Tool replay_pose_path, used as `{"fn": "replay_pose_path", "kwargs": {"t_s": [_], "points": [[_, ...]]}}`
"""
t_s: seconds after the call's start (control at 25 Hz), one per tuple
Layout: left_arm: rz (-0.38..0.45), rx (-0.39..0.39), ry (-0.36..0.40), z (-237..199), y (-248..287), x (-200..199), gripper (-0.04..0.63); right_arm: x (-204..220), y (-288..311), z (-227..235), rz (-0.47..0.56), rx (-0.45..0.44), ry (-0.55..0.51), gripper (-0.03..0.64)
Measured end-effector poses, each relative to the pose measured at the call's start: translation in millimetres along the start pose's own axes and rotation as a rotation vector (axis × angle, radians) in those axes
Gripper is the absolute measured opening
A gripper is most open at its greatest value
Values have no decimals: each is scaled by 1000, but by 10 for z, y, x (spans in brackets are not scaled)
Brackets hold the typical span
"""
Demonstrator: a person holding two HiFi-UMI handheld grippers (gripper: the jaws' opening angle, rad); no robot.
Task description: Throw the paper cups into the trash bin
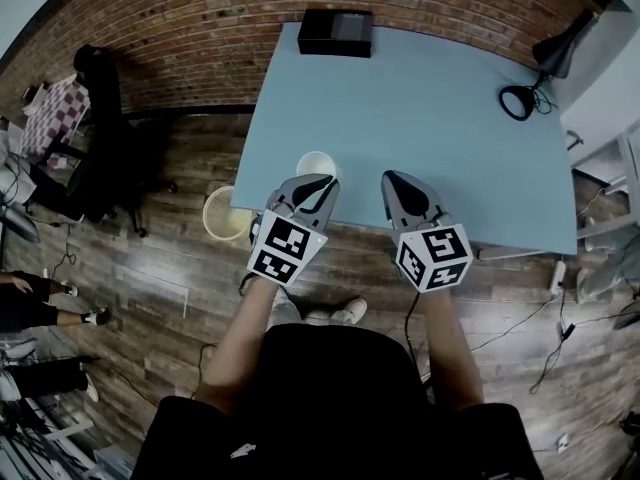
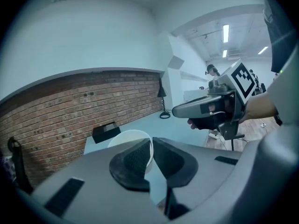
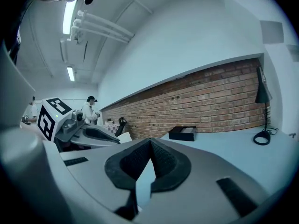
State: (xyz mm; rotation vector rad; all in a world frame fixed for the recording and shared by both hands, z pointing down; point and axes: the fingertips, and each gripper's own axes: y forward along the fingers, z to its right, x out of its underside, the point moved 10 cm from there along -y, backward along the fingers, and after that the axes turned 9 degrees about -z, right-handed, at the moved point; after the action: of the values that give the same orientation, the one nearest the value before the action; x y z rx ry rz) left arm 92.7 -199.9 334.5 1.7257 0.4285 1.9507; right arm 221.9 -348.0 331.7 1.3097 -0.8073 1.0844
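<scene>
Pinching only one thin wall of the cup (image 2: 126, 139) is my main worry: my left tool (image 2: 151, 141) is clamped on the rim, one of the pads (image 2: 133, 160) inside the mouth and the other outside. Paper held that way can buckle or swing, so a quick sweep could let the cup twist out of the grip before it is anywhere near the bin (image 1: 222, 213). The second risk is the drop itself. The bin stands on the floor (image 1: 170, 268), off the left edge of the tabletop (image 1: 430, 118) and well below it, and from above its mouth looks small and is partly covered by my own left tool (image 1: 322, 181). If I let go too early, or while not over it, so light a cup would likely clip the rim and roll off across the floor. My right tool (image 3: 149, 141) has its jaws together on nothing and hangs over the near edge, just beside the left one, so a careless swing could knock the two together. From above, the cup (image 1: 316, 161) lies at the near left corner of the tabletop, right at the tips of my left tool, with its mouth up. I cannot tell whether its base is on the surface. The bin lies left of the cup and nearer to me, so I judge the carry to be short.
</scene>
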Motion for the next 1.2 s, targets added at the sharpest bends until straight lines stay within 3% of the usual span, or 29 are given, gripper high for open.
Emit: {"fn": "replay_pose_path", "kwargs": {"t_s": [0.28,0.84,1.2], "points": [[1,-53,-80,-360,-382,352,28,-68,386,-485,-27,-82,-45,5],[20,-123,-174,-1329,-1403,1099,28,-263,1116,-1729,-47,-147,-78,5],[37,-144,-193,-1825,-1916,1542,28,-279,1519,-2428,-64,-163,-105,5]]}}
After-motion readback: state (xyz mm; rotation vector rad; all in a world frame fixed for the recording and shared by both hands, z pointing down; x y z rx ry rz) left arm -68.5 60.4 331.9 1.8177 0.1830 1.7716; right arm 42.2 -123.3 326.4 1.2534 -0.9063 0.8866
